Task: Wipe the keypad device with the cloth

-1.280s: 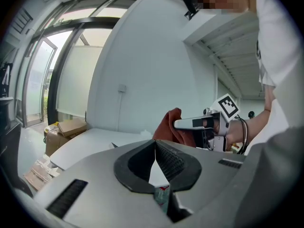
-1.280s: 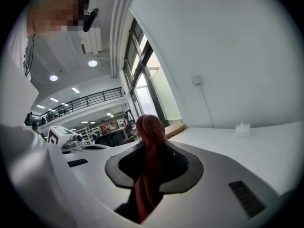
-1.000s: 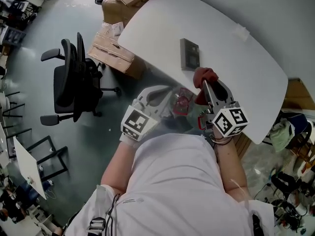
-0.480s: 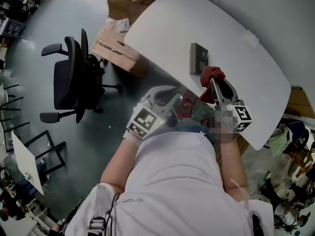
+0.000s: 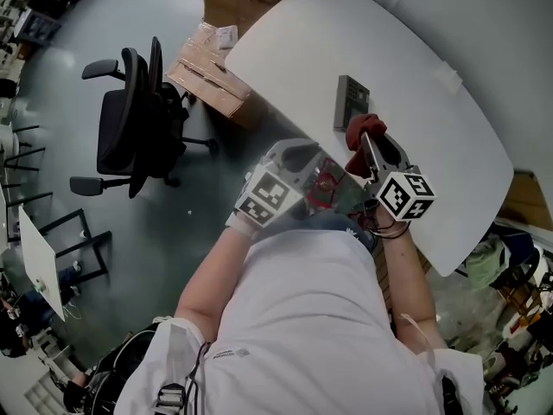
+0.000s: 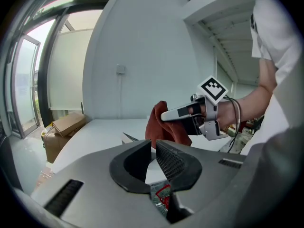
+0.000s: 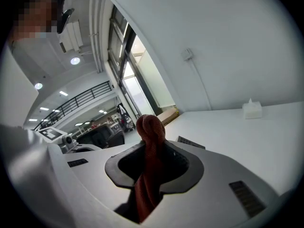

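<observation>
at far left an office chair point(image 5: 130, 132) stands on the floor, with cardboard boxes point(image 5: 212, 80) piled by the table's point(image 5: 441, 145) left end. your left claw point(image 6: 153, 147) hangs just off the table's near edge, its jaws together with nothing between them. next comes the keypad device point(image 5: 352, 102), a dark flat slab lying on the table close to that near edge. just right of it your right claw point(image 7: 151, 148) is clamped on the red cloth point(image 5: 361, 132). a wad of the cloth bulges past the tips and the rest trails back through the jaws. whether the wad touches the keypad cannot be told. a small white box point(image 5: 447, 78) sits by the far edge, well apart.

the cloth looks soft, limp and light, so it should mould over the keys rather than scrape them. the grip across its middle leaves a fair pad out front to wipe with. the keypad looks stiff, thin and probably light, so it is likely to skate on the smooth top under a stroke. you would do well to pin it with the closed left claw on a bare corner or edge, not on the keys.
</observation>
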Tool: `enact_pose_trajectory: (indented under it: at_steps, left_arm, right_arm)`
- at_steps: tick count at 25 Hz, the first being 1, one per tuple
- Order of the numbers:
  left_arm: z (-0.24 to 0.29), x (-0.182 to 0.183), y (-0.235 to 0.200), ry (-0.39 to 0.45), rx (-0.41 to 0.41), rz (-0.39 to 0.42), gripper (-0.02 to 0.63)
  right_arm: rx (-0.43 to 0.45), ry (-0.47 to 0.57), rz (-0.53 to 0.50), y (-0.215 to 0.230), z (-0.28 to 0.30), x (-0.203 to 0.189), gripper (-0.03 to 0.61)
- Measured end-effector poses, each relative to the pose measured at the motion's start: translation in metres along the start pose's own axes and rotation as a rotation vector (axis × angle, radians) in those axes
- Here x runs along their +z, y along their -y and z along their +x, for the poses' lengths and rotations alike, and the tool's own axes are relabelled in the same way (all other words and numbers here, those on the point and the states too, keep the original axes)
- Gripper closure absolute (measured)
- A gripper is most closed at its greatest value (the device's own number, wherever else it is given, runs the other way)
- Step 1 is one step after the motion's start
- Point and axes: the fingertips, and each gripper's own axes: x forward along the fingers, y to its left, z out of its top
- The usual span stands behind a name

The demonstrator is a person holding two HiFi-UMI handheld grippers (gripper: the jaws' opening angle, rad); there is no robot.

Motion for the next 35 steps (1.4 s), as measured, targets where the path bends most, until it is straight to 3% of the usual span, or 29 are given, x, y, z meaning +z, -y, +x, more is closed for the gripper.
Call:
enact_pose_trajectory:
  at_steps: [7,9,10,26,35]
  left_arm:
    - [0.043,-0.027,-0.006,-0.089,-0.004,0.032,0.598]
    - [0.053,-0.039,-0.007,-0.125,-0.024,0.029,0.506]
    - [0.057,-0.044,-0.009,-0.138,-0.030,0.029,0.494]
    - [0.121,-0.079,-0.034,-0.292,-0.078,0.111,0.489]
    - [0.137,-0.081,-0.034,-0.303,-0.113,0.147,0.483]
  right_arm:
    - [0.013,-0.015,0.061,0.018,0.015,-0.018,0.489]
    - [0.021,-0.027,0.058,0.021,0.021,-0.024,0.489]
    - [0.025,-0.034,0.057,0.022,0.025,-0.027,0.489]
    - [0.058,-0.148,0.095,0.041,0.075,-0.057,0.489]
    - [0.062,-0.219,0.080,0.046,0.085,-0.077,0.489]
